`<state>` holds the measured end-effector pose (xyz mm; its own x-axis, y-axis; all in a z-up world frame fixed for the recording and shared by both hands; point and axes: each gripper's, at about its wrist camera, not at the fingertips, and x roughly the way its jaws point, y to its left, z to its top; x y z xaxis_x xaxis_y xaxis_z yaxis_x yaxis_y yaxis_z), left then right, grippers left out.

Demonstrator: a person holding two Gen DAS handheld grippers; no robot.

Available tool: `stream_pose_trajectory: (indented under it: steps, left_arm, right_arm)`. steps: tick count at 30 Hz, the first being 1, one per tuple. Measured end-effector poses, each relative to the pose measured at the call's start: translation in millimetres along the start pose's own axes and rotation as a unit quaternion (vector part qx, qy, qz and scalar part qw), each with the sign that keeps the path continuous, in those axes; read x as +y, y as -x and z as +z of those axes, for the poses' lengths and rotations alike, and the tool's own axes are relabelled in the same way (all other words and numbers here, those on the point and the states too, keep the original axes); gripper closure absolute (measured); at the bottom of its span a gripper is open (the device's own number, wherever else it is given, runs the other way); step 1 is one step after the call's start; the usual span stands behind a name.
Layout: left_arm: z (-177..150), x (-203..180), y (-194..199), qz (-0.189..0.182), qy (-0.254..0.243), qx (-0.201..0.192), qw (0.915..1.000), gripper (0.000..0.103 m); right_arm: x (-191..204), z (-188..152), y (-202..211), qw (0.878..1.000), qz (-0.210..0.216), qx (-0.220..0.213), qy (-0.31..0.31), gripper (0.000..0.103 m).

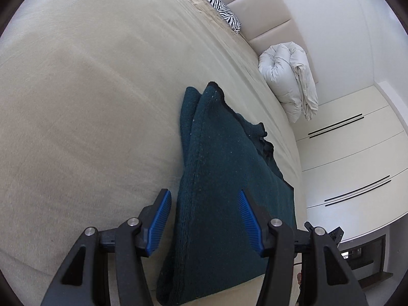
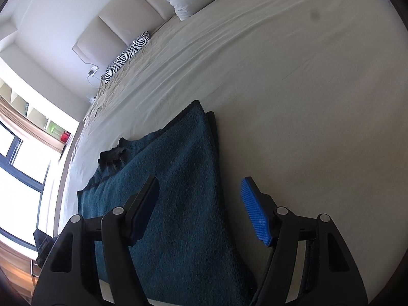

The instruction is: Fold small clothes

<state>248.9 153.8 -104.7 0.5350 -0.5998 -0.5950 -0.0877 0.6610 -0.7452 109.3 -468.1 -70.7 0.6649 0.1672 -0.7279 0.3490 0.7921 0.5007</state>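
Across the wide bed (image 1: 76,89), covered in a smooth beige sheet, a dark teal knitted sweater (image 1: 216,178) lies partly folded, one side doubled over so a long fold edge runs away from both cameras to a pointed corner. Its ribbed neckline (image 2: 113,154) shows at the far side in the right wrist view. At the head of the bed a bundled pale duvet (image 1: 288,86) leans on the padded headboard (image 1: 257,10), and a zebra-striped pillow (image 1: 216,5) sits further along it. White cupboard doors (image 1: 352,153) stand beyond the bed's edge.

Left gripper (image 1: 204,219) hangs above the near part of the sweater with its jaws parted and nothing clamped; the knit passes beneath the gap, the left blue pad over bare sheet just beside the fold, the right one over the fabric.

Right gripper (image 2: 201,211) is likewise spread and grasping nothing. Its left finger sits above the sweater, its right finger with the blue ribbed pad (image 2: 255,219) above bare sheet, so the garment's edge runs between them.
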Motion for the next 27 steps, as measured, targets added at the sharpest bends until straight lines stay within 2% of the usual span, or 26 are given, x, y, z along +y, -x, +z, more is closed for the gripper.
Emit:
stream_pose_trajectory:
  steps: [4,8,10,11,12,15,19,21,24,27]
  left_arm:
    - [-15.7,-13.2,2.9,0.023,-0.042,-0.007,0.9989,0.046]
    - [-27.1,-19.7,2.5,0.055,-0.075,-0.01,0.9956,0.063]
    - [-30.3,-18.2,3.3,0.065,-0.079,-0.012,0.9947,0.07]
    - [-31.2,-16.9,4.1,0.07,-0.08,-0.014,0.9942,0.077]
    - [-31.8,-15.9,5.0,0.073,-0.08,-0.016,0.994,0.08]
    - [-34.0,-13.4,6.2,0.077,-0.083,-0.017,0.9934,0.084]
    - [-39.4,-19.4,8.5,0.095,-0.107,-0.02,0.9896,0.088]
    - [-40.8,-23.0,10.0,0.101,-0.114,-0.022,0.9881,0.089]
    - [-43.2,-25.8,11.0,0.11,-0.123,-0.023,0.9861,0.091]
    - [-44.3,-24.9,11.7,0.111,-0.118,-0.024,0.9865,0.091]
  right_arm:
    - [-2.3,-27.7,10.7,1.0,0.002,0.007,0.01,0.04]
    - [3.3,-41.9,9.7,1.0,-0.008,0.015,0.024,0.05]
    - [5.4,-44.6,9.3,0.999,-0.012,0.014,0.03,0.051]
    - [5.9,-45.3,9.3,0.999,-0.013,0.014,0.034,0.053]
    - [7.1,-46.0,8.1,0.999,-0.015,0.016,0.04,0.058]
    - [10.4,-48.1,3.0,0.998,-0.026,0.024,0.056,0.067]
    - [10.9,-50.3,0.5,0.997,-0.038,0.025,0.067,0.073]
    - [9.4,-49.8,1.4,0.996,-0.047,0.023,0.07,0.083]
    - [7.2,-48.4,6.3,0.996,-0.051,0.018,0.072,0.091]
    - [11.0,-50.4,9.6,0.994,-0.064,0.013,0.086,0.095]
